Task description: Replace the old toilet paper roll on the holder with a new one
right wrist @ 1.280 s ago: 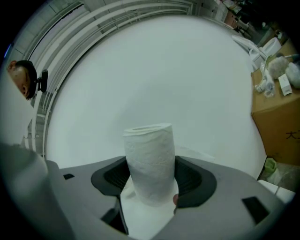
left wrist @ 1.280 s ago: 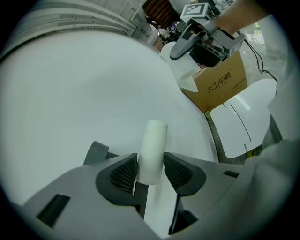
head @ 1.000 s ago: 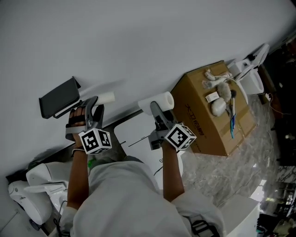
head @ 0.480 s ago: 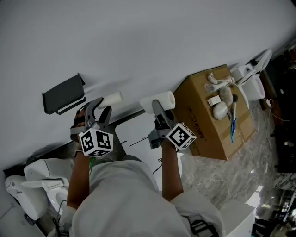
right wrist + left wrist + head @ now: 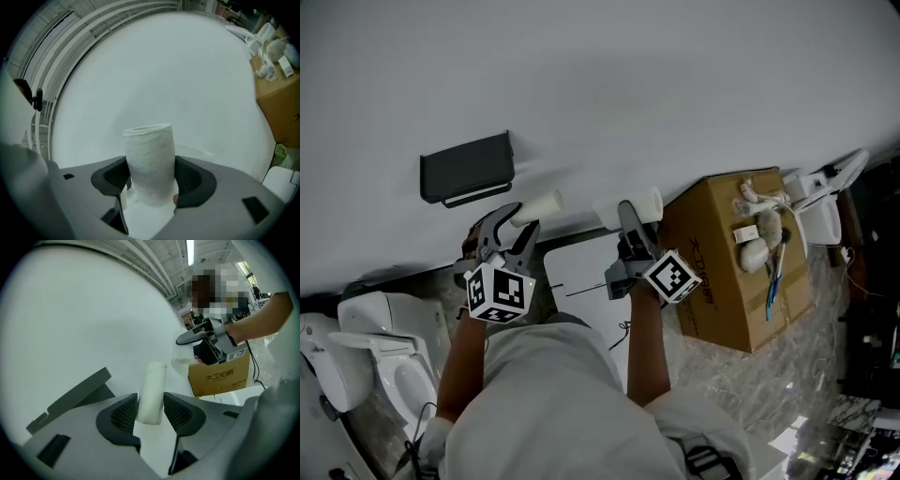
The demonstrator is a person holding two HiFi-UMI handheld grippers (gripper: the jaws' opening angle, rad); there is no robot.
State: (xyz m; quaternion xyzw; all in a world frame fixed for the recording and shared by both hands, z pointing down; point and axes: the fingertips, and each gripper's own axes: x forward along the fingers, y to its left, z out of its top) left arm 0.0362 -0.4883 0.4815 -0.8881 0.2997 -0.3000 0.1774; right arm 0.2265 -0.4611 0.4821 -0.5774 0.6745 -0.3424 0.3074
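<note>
1. The left gripper (image 5: 150, 409) pinches a thin, nearly bare white paper tube (image 5: 152, 391), apart from the black wall-mounted holder (image 5: 467, 167).
2. The right gripper (image 5: 151, 177) clamps a full white toilet paper roll (image 5: 150, 159), close to the white wall (image 5: 675, 84).

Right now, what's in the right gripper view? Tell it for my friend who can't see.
A white toilet paper roll is clamped between the right gripper's two dark jaws, its end pointing at a plain white wall. A cardboard box peeks in at the right edge.
</note>
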